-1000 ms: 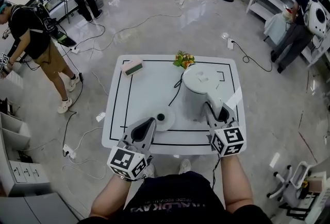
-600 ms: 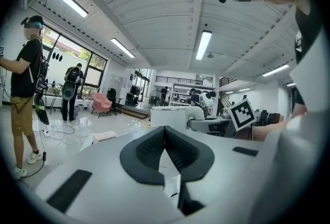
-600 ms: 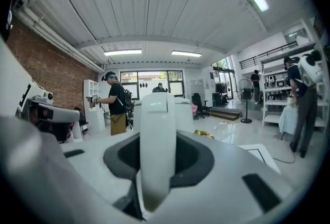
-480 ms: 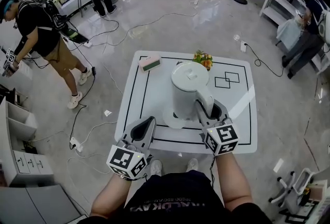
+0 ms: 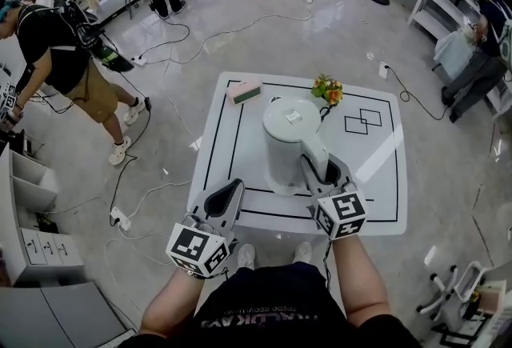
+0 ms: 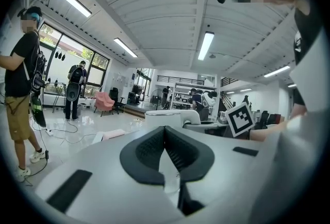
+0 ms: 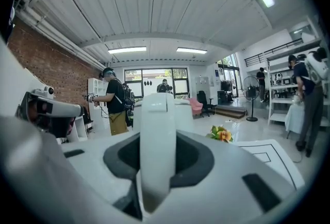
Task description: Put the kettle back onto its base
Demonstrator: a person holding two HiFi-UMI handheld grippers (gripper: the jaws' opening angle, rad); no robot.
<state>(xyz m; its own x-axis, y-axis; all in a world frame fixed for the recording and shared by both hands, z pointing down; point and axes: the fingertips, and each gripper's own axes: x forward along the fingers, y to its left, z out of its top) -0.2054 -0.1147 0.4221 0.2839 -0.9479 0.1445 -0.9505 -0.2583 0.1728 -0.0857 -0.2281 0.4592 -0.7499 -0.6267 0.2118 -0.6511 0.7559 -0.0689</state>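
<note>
The white kettle (image 5: 285,134) stands upright in the middle of the white table (image 5: 232,154), its handle (image 5: 314,153) turned toward me. My right gripper (image 5: 325,171) is shut on that handle, which fills the gap between its jaws as a white bar (image 7: 157,135). The kettle's body covers the round base, so I cannot tell whether the two touch. My left gripper (image 5: 230,190) hovers at the table's near edge, left of the kettle, shut and empty (image 6: 166,134). The kettle (image 6: 164,116) shows beyond its jaws.
A pink and green box (image 5: 245,90) lies at the table's far left. A small bunch of flowers (image 5: 328,88) sits at the far edge, with a black cord (image 5: 325,110) running behind the kettle. People, cables and shelves are around the table.
My right gripper has carried the kettle leftward, from beside the round base to over it, so the base is now hidden. The left gripper has shifted a little along the near edge, still shut.
</note>
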